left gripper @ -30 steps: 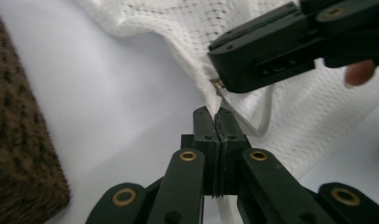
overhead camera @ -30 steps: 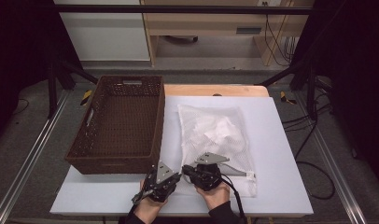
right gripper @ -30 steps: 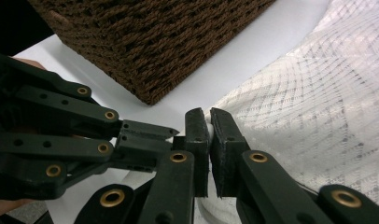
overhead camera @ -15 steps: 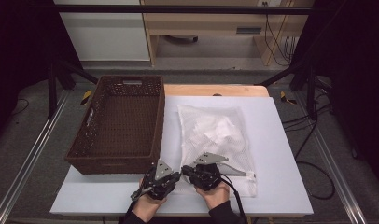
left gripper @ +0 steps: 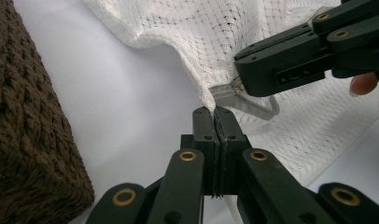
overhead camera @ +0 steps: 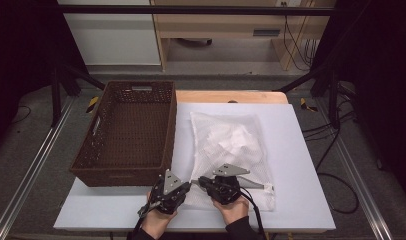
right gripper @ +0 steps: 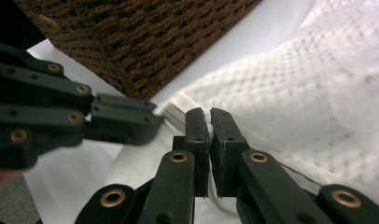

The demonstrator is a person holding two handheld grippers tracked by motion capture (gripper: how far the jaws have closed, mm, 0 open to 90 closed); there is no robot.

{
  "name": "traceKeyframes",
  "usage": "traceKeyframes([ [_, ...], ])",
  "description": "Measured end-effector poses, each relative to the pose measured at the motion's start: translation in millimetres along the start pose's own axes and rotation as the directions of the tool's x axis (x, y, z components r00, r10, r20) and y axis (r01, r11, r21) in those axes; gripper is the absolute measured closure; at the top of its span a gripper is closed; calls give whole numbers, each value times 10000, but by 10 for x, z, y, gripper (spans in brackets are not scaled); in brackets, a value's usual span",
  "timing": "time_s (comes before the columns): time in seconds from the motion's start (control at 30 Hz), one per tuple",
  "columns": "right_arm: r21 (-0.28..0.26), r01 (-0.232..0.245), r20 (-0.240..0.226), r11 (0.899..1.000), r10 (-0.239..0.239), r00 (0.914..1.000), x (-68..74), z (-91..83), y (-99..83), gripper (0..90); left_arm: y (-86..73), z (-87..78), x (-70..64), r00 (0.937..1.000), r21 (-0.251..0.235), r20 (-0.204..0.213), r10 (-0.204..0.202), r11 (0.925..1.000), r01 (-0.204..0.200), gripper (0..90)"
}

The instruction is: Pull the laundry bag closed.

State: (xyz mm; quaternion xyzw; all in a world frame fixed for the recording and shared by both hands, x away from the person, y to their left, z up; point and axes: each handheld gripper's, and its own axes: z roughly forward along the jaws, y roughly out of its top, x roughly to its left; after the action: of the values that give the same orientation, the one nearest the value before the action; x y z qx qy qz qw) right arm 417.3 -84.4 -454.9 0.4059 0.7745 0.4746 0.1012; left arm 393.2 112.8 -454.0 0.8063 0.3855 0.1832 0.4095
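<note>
A white mesh bag (overhead camera: 231, 145) with white cloth inside lies flat on the white table (overhead camera: 301, 165). My left gripper (overhead camera: 188, 186) is at its near left corner. In the left gripper view the left gripper (left gripper: 214, 114) is shut on the bag's (left gripper: 225, 28) corner edge. Just beyond it, my right gripper (left gripper: 236, 70) is shut on a grey zipper pull (left gripper: 246, 100) at the same corner. In the right gripper view the right gripper (right gripper: 209, 114) shows its jaws almost together over the mesh (right gripper: 309, 93), with the left gripper (right gripper: 152, 116) close beside.
An empty brown wicker basket (overhead camera: 86, 150) stands on the table's left half, its near wall right beside the grippers (left gripper: 29, 130). A wooden board edge (overhead camera: 231, 96) lies behind the table. Metal rails run along both sides.
Both grippers stay at the bag's near left corner. The left one has edged slightly forward; nothing was let go.
</note>
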Motion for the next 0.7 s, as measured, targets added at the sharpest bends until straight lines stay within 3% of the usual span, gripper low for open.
traceKeyframes([
  [0.1, 46, 96, 23, 9999, -96, 10000, -12, -29, -11, 865, -7, 9, -42, 9997, -20, -82, 237, 9997, -237, 881],
  [0.4, -160, 19, -53, 9999, -20, 10000, -113, -120, -23, 865, 12, -6, -39, 9998, -118, -122, 181, 9998, -183, 879],
  [0.7, -462, -176, -79, 9988, 172, 9998, -255, -333, -8, 864, 20, 3, -27, 9998, -142, -94, 154, 9998, -156, 876],
])
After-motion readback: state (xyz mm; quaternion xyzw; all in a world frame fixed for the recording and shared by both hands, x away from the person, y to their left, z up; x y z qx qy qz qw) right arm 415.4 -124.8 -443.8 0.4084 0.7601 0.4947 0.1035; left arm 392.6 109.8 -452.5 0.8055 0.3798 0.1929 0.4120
